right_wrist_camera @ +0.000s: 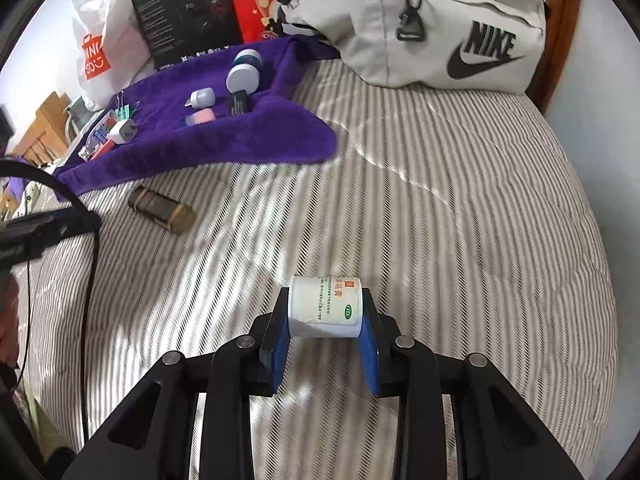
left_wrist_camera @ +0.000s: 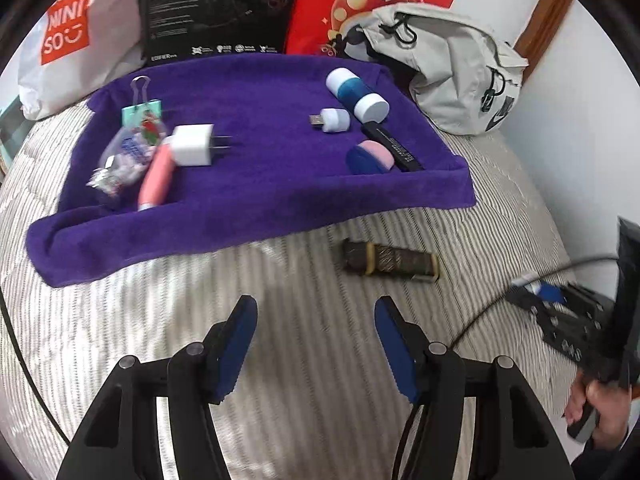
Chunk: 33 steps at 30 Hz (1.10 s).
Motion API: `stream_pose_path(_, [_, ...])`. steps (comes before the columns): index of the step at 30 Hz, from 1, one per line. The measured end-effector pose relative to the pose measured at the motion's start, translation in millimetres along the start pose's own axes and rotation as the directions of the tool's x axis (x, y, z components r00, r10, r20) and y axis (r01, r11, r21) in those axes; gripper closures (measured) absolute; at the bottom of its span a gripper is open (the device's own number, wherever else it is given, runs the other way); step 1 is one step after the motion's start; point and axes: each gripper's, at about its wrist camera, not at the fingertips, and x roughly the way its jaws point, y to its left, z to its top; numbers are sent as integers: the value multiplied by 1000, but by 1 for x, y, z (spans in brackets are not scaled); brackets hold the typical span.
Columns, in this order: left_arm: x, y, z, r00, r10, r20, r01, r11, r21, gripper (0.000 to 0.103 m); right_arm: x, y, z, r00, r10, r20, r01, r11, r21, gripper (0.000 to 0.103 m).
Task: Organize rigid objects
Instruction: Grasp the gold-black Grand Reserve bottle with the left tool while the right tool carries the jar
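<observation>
Right wrist view: my right tool (right_wrist_camera: 325,312) is clamped on a small white jar (right_wrist_camera: 325,307), held sideways by its two ends, lower centre of frame, above the striped bed (right_wrist_camera: 460,208). The jar looks light, stiff plastic with a smooth printed label, so probably a bit slick; the flat ends give the pads a better seat than the round wall would. Left wrist view: my left tool (left_wrist_camera: 316,344) is spread open and empty at bottom centre, over bare bedding.

Next loose item is the dark patterned tube (left_wrist_camera: 390,262), one of them, lying on the bed just below the purple towel (left_wrist_camera: 256,208), right of centre. It seems rigid and light, round, so likely to roll; I'd take it across the middle of the barrel.

On the towel, upper half of frame, count:
- one blue-and-white cylinder (left_wrist_camera: 357,95)
- one small white USB piece (left_wrist_camera: 331,120)
- one black stick (left_wrist_camera: 394,148)
- one pink-and-blue round piece (left_wrist_camera: 370,157)
- one white plug charger (left_wrist_camera: 195,145)
- one pink tube (left_wrist_camera: 157,176)
- one clear crinkly packet (left_wrist_camera: 122,162), motion-blurred
- one teal binder clip (left_wrist_camera: 142,110)

Behind the towel: one grey backpack (left_wrist_camera: 452,68).
</observation>
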Motion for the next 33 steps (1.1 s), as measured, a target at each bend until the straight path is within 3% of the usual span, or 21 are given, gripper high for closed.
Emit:
stream_pose_path(9, [31,-39,15,997,65,-49,-71,990,-125,44,-4,-15,-13,995,96,1,-96,994,-44,72])
stream_pose_path(16, [45,-53,28,985,158,-64,-168,968,-187,41,-4,-22,-15,988,157,10,-156,986,-61,72])
stream_pose_path(21, [58,-78,28,952,302,-49,-305,949,-79,31,-5,-24,-17,984,177,18,-175,982,-64,72])
stream_pose_path(29, [27,-43,-6,943,330,-50,-330,944,13,27,-8,-17,-18,990,140,3,-140,988,-63,71])
stream_pose_path(33, [12,-10,-19,965,258,-42,-259,966,-19,27,-9,-7,-16,985,171,5,-170,984,-48,72])
